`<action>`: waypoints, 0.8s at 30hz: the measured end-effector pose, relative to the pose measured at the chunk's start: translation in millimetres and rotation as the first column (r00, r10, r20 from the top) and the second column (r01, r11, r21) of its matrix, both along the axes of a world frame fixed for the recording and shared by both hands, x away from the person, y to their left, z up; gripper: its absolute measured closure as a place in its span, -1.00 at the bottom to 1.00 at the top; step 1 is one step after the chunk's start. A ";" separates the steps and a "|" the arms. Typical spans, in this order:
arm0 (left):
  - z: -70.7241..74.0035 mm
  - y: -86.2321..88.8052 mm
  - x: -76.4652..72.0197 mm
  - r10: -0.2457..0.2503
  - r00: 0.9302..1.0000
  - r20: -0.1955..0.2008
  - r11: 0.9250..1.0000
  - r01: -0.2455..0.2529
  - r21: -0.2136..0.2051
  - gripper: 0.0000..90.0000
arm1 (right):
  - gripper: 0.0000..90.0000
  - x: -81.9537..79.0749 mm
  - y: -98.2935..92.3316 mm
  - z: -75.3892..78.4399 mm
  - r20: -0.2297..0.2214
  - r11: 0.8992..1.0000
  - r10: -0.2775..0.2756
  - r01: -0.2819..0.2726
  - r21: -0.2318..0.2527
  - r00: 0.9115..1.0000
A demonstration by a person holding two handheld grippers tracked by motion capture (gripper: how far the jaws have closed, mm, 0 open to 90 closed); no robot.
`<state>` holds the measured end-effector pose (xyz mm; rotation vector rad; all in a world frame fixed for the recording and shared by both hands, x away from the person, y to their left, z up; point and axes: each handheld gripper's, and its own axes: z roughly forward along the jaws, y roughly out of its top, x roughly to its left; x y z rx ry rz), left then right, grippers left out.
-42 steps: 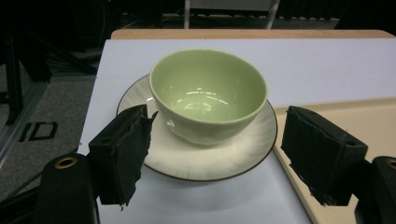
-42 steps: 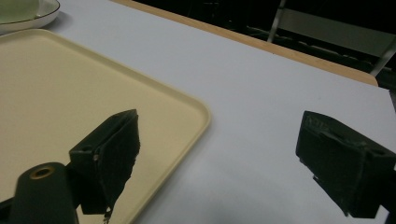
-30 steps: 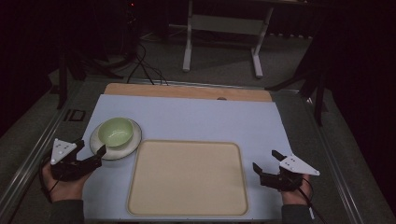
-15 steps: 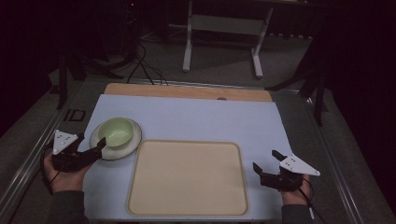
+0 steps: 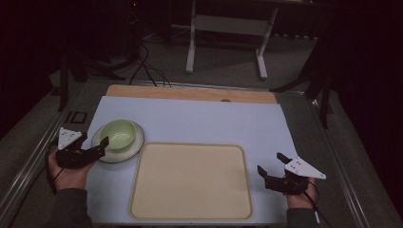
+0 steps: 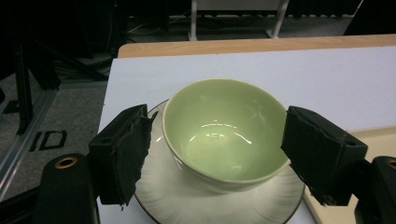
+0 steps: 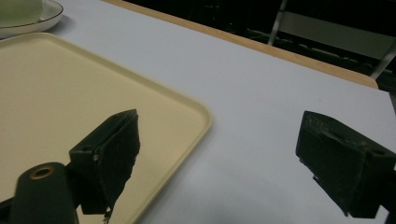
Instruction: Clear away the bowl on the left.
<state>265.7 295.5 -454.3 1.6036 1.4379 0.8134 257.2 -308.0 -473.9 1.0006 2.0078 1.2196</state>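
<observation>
Tabletop: upright green bowl (image 6: 224,133) sits between released left hand-held gripper (image 6: 219,154) jaws.

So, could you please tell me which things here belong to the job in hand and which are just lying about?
In the job:
- green bowl, between the open jaws of the left gripper
- white plate under it

Lying about:
- beige tray
- right gripper, open over bare table
- desk frame on the floor beyond

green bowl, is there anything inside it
No, in the left gripper view the green bowl is empty, showing just its glossy inside as it sits on the white plate.
</observation>
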 end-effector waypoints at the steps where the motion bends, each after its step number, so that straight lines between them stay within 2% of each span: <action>1: -0.2 0.7 1.0 0.001 1.000 -0.002 1.000 -0.001 -0.003 -0.47 | -0.71 -0.1 0.1 0.0 0.000 1.000 -0.001 0.001 0.000 1.000; 11: -3.7 5.1 9.0 0.015 1.000 -0.014 1.000 -0.015 -0.020 -0.45 | -0.71 -0.2 0.1 0.1 0.001 1.000 -0.002 0.002 0.001 1.000; 21: -8.8 9.5 18.6 0.026 0.999 -0.046 0.999 -0.027 -0.025 -0.45 | -0.71 -0.1 0.3 0.1 0.000 1.000 0.000 0.000 0.001 1.000; 24: -11.7 11.2 24.6 0.032 0.997 -0.067 0.999 -0.034 -0.039 -0.45 | -0.71 0.0 0.6 -0.1 0.000 1.000 0.002 -0.002 -0.001 1.000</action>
